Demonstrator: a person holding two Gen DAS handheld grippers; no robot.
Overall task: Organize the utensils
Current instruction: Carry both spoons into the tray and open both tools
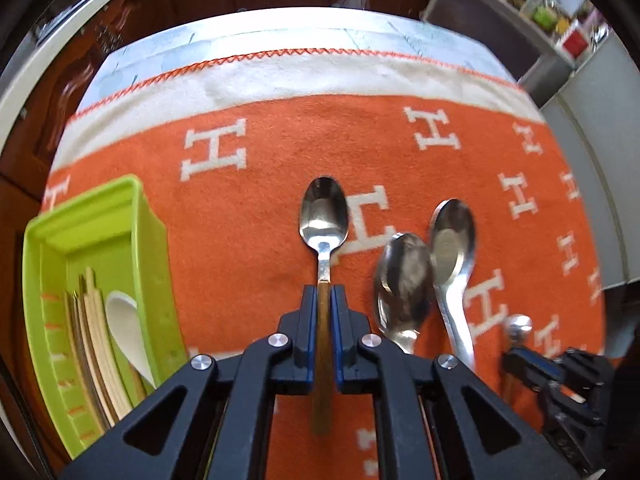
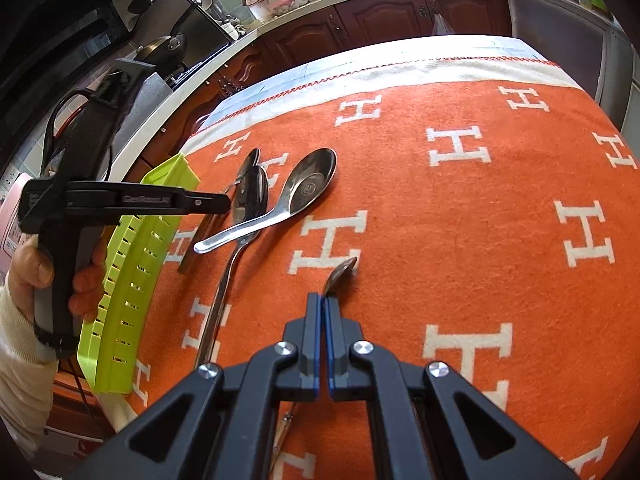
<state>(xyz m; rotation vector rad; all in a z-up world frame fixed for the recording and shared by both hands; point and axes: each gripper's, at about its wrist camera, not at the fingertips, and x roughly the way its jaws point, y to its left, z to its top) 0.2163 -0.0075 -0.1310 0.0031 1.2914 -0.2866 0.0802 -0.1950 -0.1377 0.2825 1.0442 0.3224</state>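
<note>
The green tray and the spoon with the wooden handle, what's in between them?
Only bare orange blanket, seen in the left wrist view, lies between the green tray and the wooden-handled spoon that the left gripper grips.

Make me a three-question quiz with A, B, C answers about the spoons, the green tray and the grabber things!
1. Where is the green tray?
A. On the left edge of the orange blanket
B. On the far right of the blanket
C. Hanging on the cupboard

2. What colour is the handle of the spoon in the left gripper?
A. Blue
B. Brown wood
C. Pink

3. What is the right gripper doing?
A. Wide open over bare blanket
C. Holding chopsticks
B. Shut on a small spoon

Answers:
1 A, the tray sits left of all the spoons, with a white spoon and wooden sticks inside.
2 B, a brown wooden handle runs between the fingers.
3 B, its fingers are pressed together with only the little spoon's bowl poking out.
</note>
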